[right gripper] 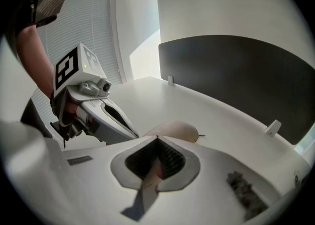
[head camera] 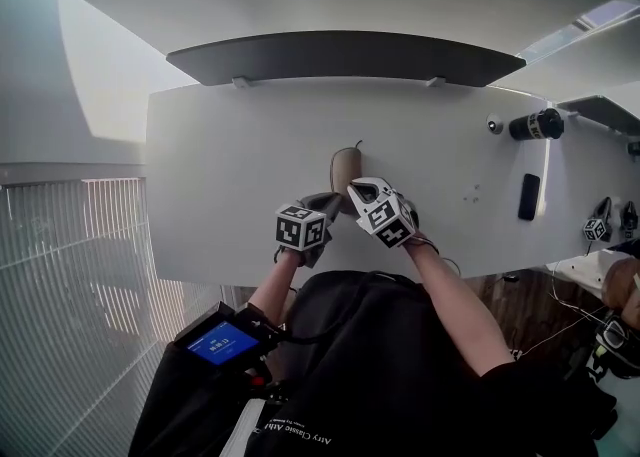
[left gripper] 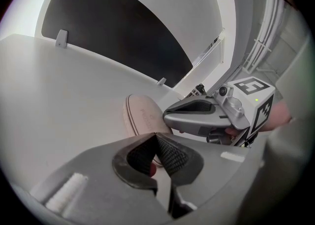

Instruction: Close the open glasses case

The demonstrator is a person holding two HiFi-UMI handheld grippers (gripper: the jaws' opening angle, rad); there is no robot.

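– Where is the glasses case (head camera: 345, 165)?
– Flat on the tabletop (head camera: 220, 175), midway along its front edge.
– Why are both grippers crowding it?
– The left gripper (left gripper: 155, 138) and right gripper (right gripper: 157, 140) both have their jaws pinched together on nothing, tips at the case's near end. Probably to press the lid, not grip it.

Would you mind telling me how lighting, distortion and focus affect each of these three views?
Head view: the wide lens bows the desk edges, and a sunlit patch brightens the left wall. Left gripper view: dark corners ring the picture; the near jaws look soft, the glasses case sharper. Right gripper view: the pale case nearly blends into the white desk.
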